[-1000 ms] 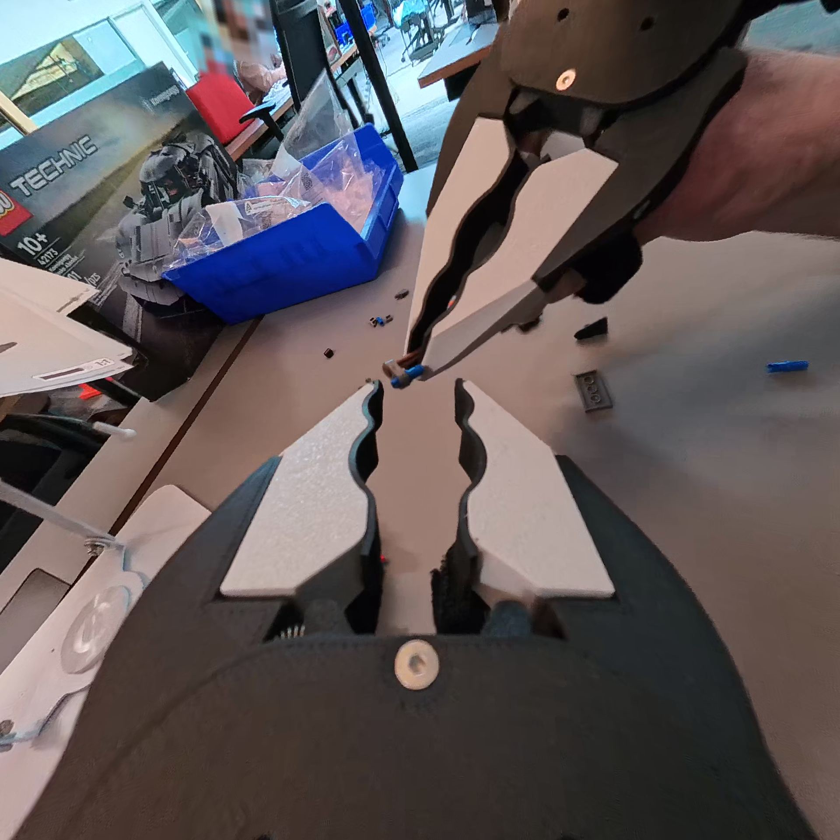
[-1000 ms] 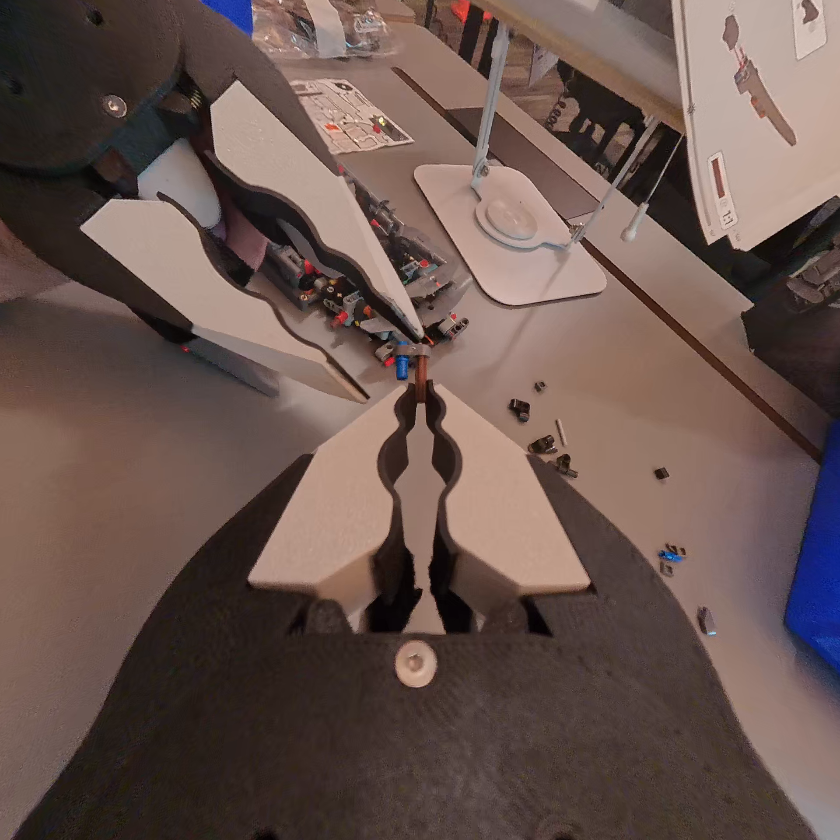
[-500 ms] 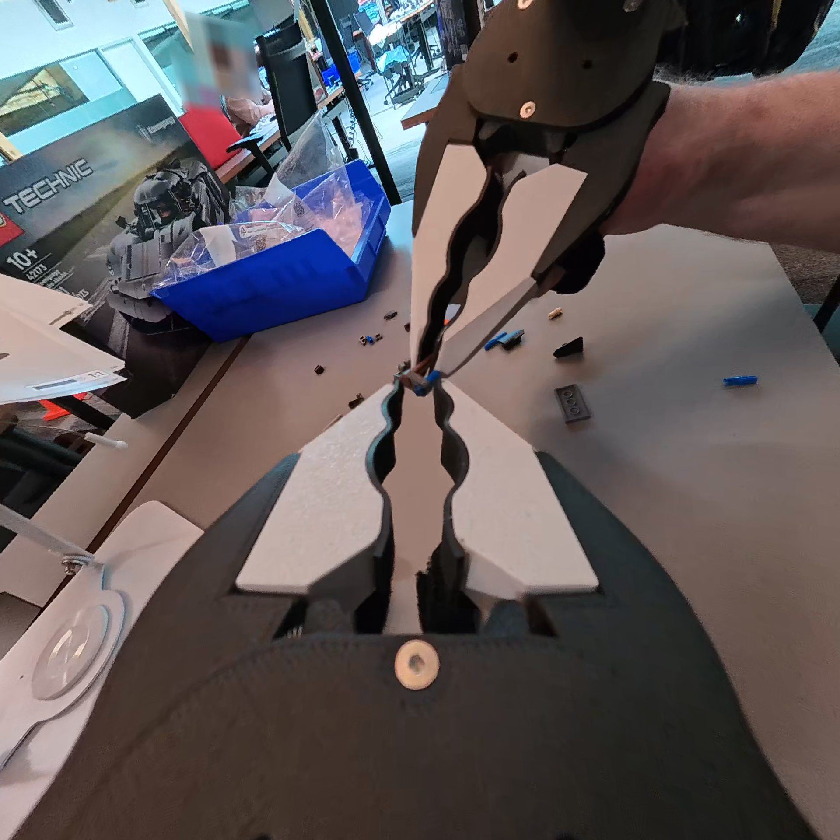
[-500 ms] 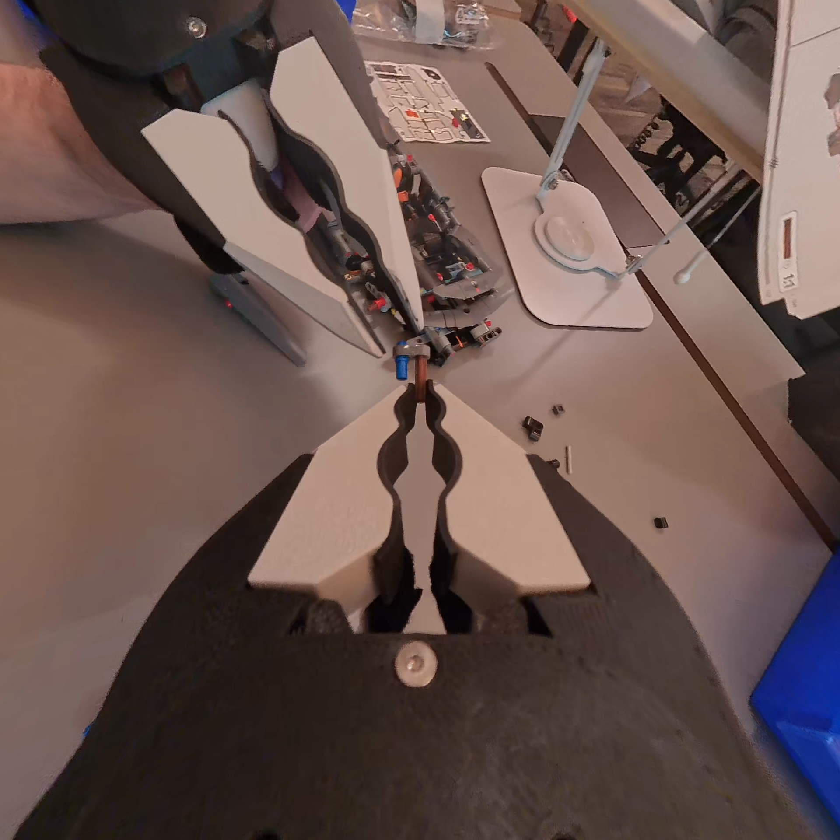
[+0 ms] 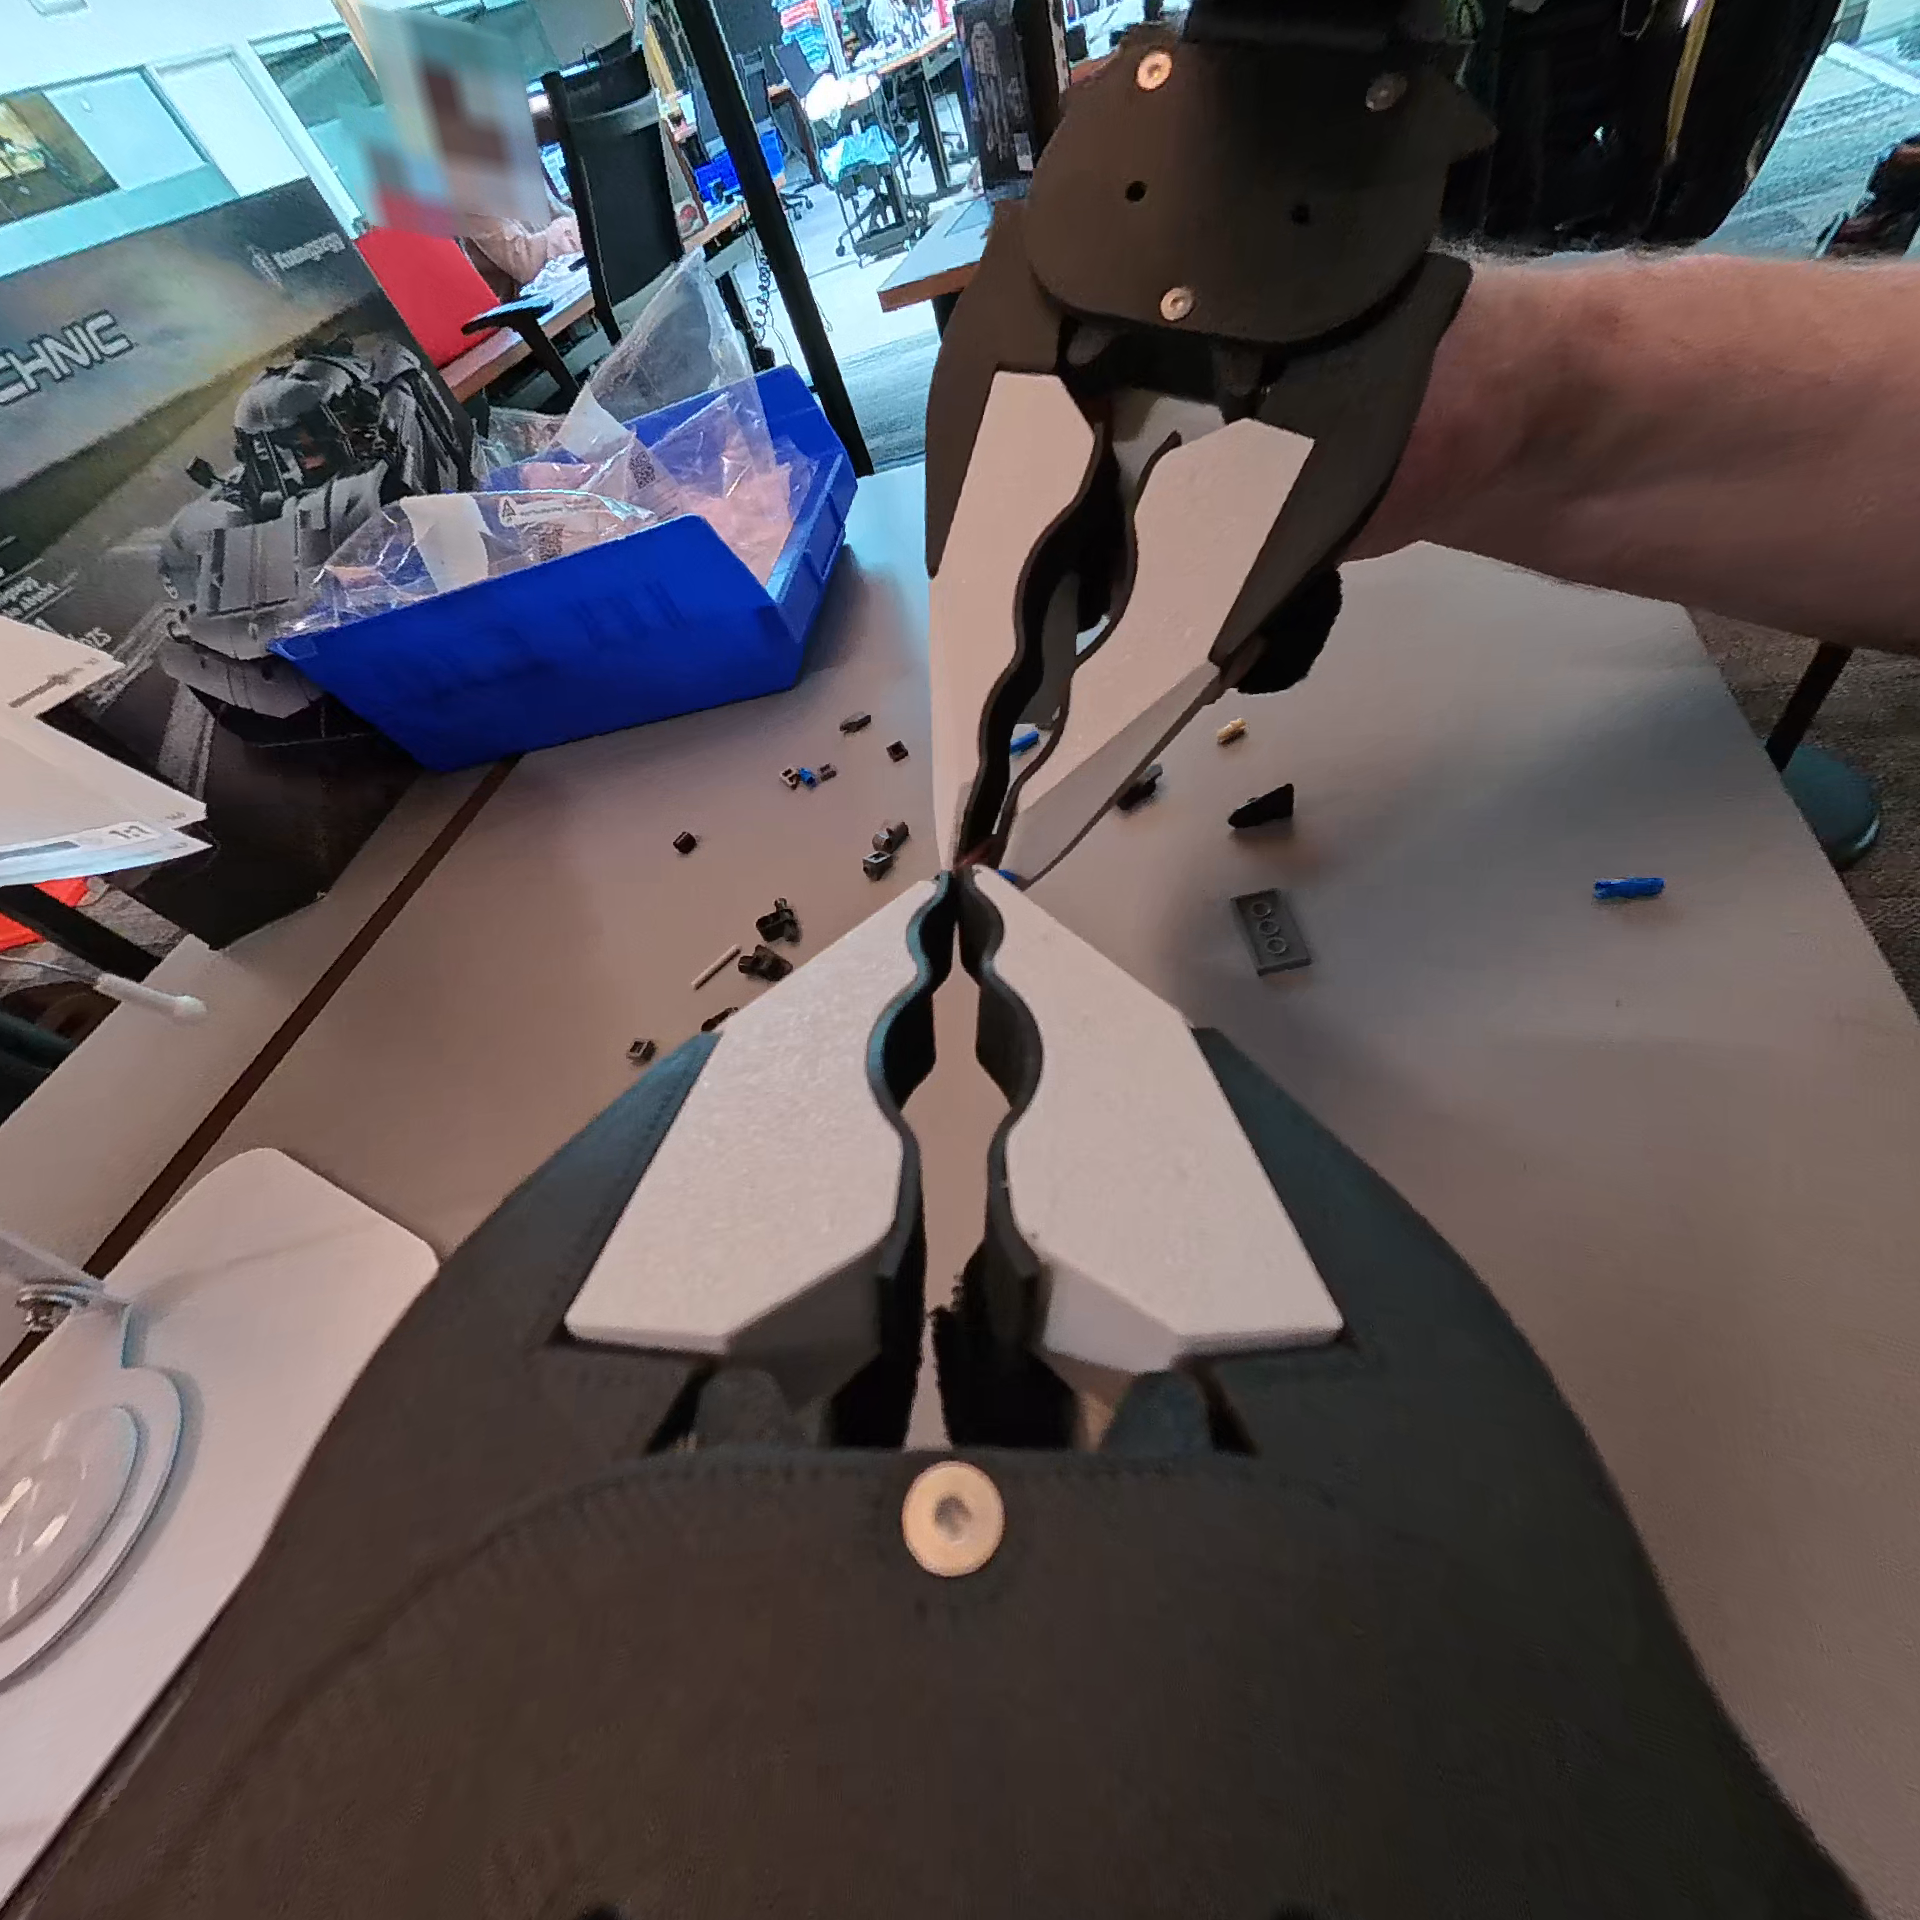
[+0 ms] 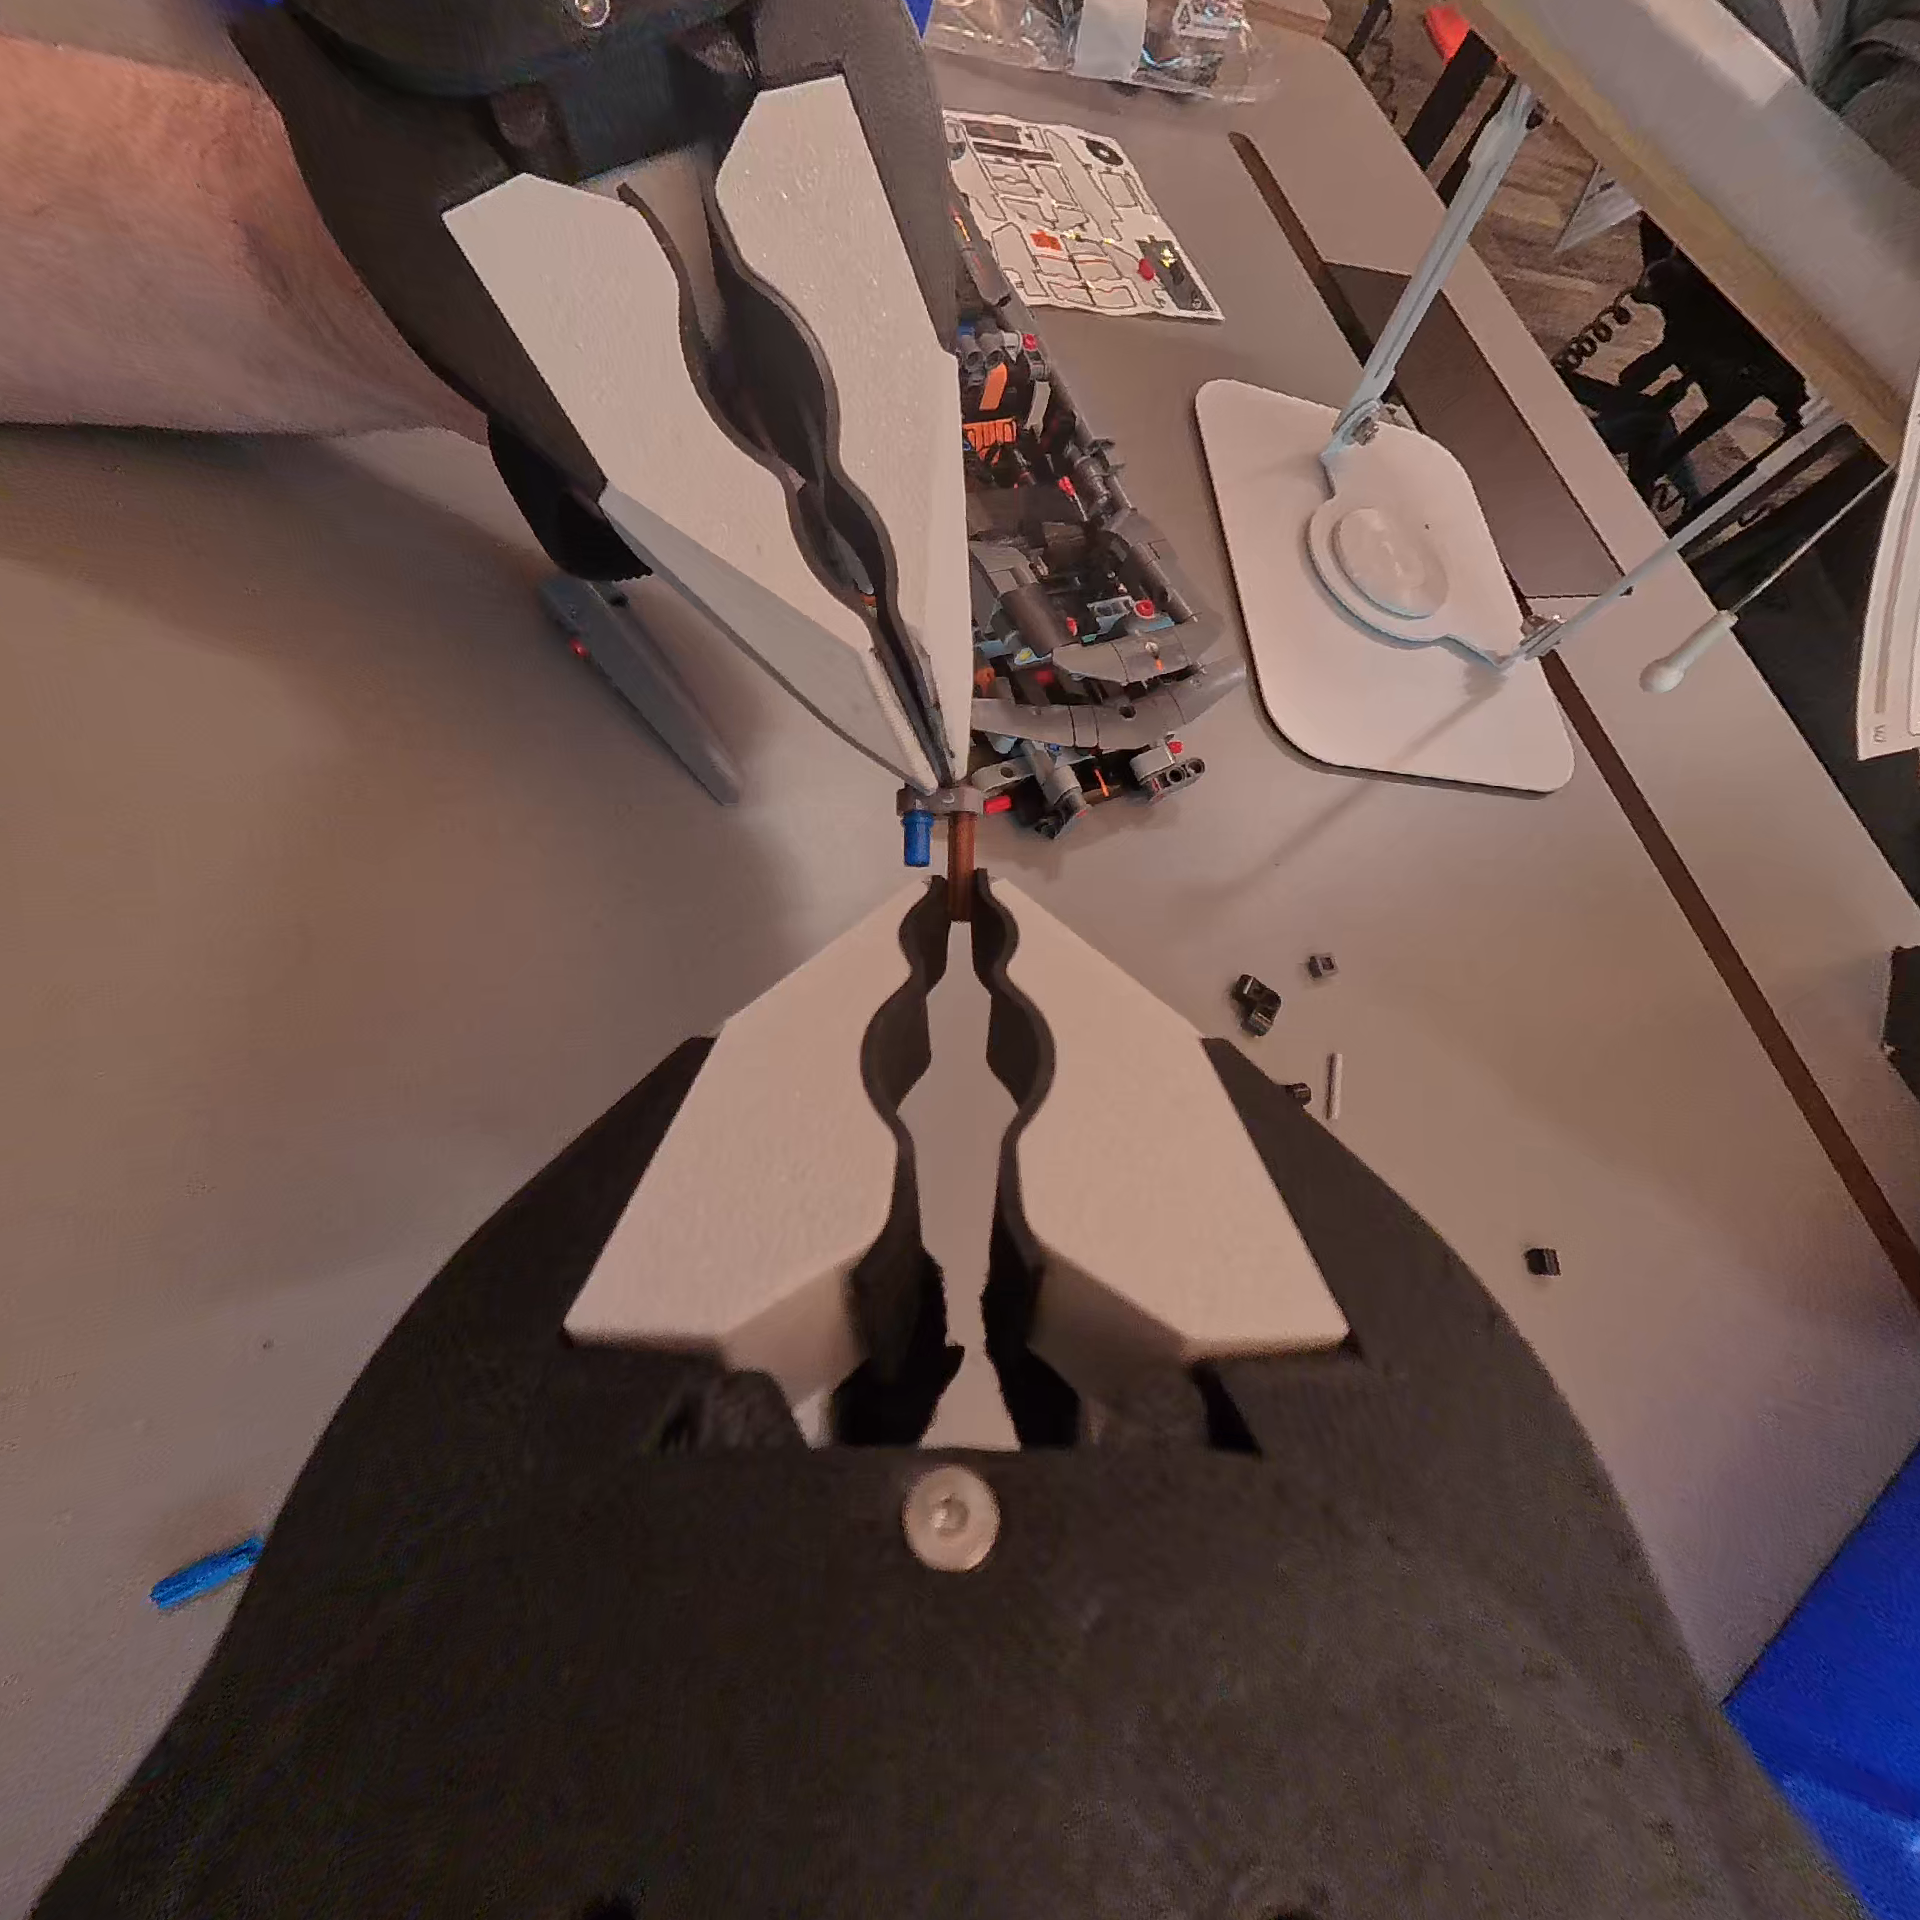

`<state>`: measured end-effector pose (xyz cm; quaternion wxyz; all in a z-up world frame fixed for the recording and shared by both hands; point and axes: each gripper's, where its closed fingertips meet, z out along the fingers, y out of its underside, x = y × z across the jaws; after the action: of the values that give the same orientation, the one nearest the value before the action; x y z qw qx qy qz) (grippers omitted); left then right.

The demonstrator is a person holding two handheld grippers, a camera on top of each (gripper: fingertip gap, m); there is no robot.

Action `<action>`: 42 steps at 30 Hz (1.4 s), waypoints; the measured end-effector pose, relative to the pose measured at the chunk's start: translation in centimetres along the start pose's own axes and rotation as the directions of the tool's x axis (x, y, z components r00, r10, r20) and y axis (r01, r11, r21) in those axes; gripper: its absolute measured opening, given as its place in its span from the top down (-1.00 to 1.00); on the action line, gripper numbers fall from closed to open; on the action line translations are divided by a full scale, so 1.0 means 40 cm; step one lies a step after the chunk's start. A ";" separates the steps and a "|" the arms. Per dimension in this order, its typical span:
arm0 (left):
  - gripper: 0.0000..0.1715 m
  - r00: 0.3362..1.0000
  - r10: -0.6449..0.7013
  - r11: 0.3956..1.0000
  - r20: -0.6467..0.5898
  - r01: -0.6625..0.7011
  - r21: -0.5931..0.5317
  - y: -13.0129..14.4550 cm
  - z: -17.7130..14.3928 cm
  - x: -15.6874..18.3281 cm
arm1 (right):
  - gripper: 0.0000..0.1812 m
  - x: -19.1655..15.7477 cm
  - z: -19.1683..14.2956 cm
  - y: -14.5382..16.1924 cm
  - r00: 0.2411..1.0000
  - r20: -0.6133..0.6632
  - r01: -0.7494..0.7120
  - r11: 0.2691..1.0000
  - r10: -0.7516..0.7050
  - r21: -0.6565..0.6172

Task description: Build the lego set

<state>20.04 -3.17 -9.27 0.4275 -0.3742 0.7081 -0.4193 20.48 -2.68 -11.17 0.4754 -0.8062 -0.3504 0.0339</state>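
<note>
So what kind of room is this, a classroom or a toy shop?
Probably neither: it looks like a big shared office or workshop. Behind the grey table stand rows of desks and chairs. On the table are a blue parts bin and a half-built model.

Both grippers same build: left gripper (image 5: 958, 883) and right gripper (image 6: 961, 891) have matte black textured bodies, white wedge fingers (image 5: 790, 1122) with wavy black inner pads, one silver screw (image 5: 952, 1519) centred.

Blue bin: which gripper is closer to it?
Right. The blue bin lies well ahead of the left gripper, past its fingertips. In the right wrist view it sits just beside the right gripper's body.
</note>
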 end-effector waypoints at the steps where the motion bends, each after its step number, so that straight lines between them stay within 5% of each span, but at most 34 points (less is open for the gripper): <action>1: 1.00 1.000 -0.017 1.000 0.003 0.017 0.009 -0.002 -0.001 -0.003 | 0.99 0.003 0.000 -0.002 1.000 0.001 0.003 1.000 -0.003 0.005; 12: 0.70 0.970 -0.229 0.970 -0.077 0.235 0.065 -0.009 -0.015 -0.026 | 0.99 0.016 0.004 -0.031 0.995 -0.016 0.100 0.995 -0.100 0.023; 37: 0.88 0.865 -0.447 0.882 -0.227 0.469 0.050 -0.002 -0.013 -0.020 | 0.98 0.027 0.009 -0.062 0.933 -0.128 0.332 0.942 -0.335 -0.050; 42: 0.91 0.887 -0.423 0.898 -0.185 0.437 0.040 0.006 -0.012 -0.028 | 0.98 0.029 0.017 -0.061 0.945 -0.134 0.298 0.954 -0.299 -0.029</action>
<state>19.94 -1.95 -9.03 0.2759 -0.4668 0.6242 -0.5625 19.81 -0.74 -9.29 0.4944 -0.7464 -0.4351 -0.0951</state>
